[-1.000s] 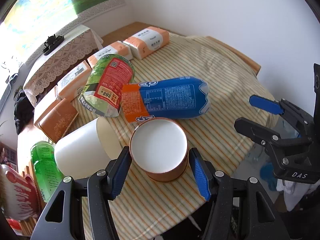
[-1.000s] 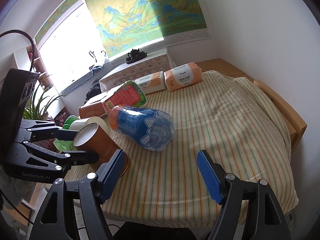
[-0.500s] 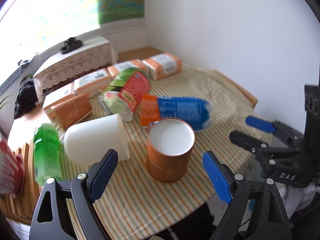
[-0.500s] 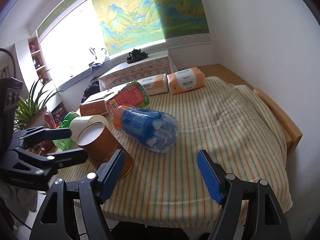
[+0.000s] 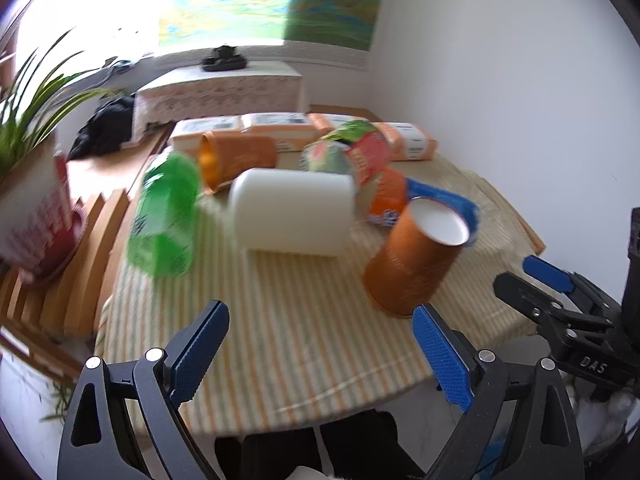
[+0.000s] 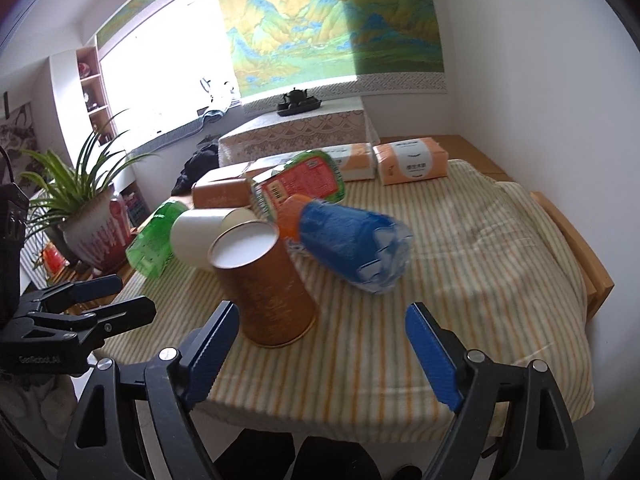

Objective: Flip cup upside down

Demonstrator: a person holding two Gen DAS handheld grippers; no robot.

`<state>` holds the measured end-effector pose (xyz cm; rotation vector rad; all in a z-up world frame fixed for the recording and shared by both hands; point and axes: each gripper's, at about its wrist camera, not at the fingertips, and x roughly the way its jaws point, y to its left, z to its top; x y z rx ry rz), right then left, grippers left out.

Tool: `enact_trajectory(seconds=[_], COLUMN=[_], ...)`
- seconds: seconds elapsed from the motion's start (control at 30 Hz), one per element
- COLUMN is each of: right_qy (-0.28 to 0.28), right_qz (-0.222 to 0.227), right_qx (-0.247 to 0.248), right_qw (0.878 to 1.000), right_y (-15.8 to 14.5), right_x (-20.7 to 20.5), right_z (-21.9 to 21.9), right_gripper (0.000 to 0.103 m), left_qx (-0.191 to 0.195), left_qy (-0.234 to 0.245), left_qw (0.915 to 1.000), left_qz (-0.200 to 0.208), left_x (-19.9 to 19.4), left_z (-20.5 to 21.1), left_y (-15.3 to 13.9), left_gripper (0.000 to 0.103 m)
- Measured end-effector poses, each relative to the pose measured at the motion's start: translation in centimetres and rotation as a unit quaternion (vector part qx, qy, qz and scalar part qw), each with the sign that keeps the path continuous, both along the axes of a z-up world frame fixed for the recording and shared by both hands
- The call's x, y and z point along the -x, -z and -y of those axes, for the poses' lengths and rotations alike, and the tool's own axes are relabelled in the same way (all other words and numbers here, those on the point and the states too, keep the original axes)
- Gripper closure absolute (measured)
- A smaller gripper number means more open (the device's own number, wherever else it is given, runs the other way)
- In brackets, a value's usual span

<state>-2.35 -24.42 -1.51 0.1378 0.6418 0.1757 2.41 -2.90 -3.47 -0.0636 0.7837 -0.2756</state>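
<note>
An orange paper cup (image 5: 412, 262) stands upside down on the striped tablecloth (image 5: 280, 332), white base up; it also shows in the right wrist view (image 6: 268, 286). My left gripper (image 5: 320, 354) is open and empty, pulled back near the table's front edge, with the cup off to its right. My right gripper (image 6: 320, 346) is open and empty, just in front of the cup. Each gripper shows in the other's view: the right one (image 5: 560, 304) and the left one (image 6: 84, 304).
A white cup (image 5: 292, 212) lies on its side behind the orange cup. A green bottle (image 5: 166, 220), a blue bottle (image 6: 352, 248), a red-green snack bag (image 6: 304, 184), another orange cup (image 5: 236, 158) and tissue packs (image 6: 412, 162) crowd the back. A potted plant (image 6: 92, 216) stands left.
My left gripper let go of the orange cup, opened wide and drew back to the left. The cup stays upside down on the cloth. My right gripper moved a little closer.
</note>
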Motion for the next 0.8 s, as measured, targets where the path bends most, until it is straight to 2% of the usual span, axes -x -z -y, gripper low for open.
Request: enact_trajectory(seconds=[0.1,0.2,0.3,0.47,0.8], right_qy=[-0.004,-0.005,-0.003,0.001,0.033], right_qz=[0.000,0.004,0.013,0.028,0.080], right_qx=[0.004,0.005,0.006,0.017,0.026], right_qw=[1.000,1.000,1.000,0.999,0.996], right_y=[0.1,0.1,0.0,-0.2,-1.2], right_x=[0.2,0.3,0.5,0.9,2.5], right_z=[-0.9,-1.5,-2.0,-2.7,-2.8], right_gripper=[0.020,0.015,0.013,0.013,0.012], left_qx=[0.000,0.000,-0.025,-0.051,-0.020], left_qy=[-0.031,-0.058,-0.089,-0.109,-0.113], left_qw=[0.9994,0.9979,0.9936,0.9859,0.9807], left_qz=[0.015,0.029,0.065,0.116,0.159], left_x=[0.8,1.5,2.4,3.4,4.7], left_z=[-1.1,-1.7,-1.9,-1.7,-1.2], left_y=[0.4,0.5,0.4,-0.6,-2.6], left_gripper=[0.007,0.007,0.006,0.001,0.001])
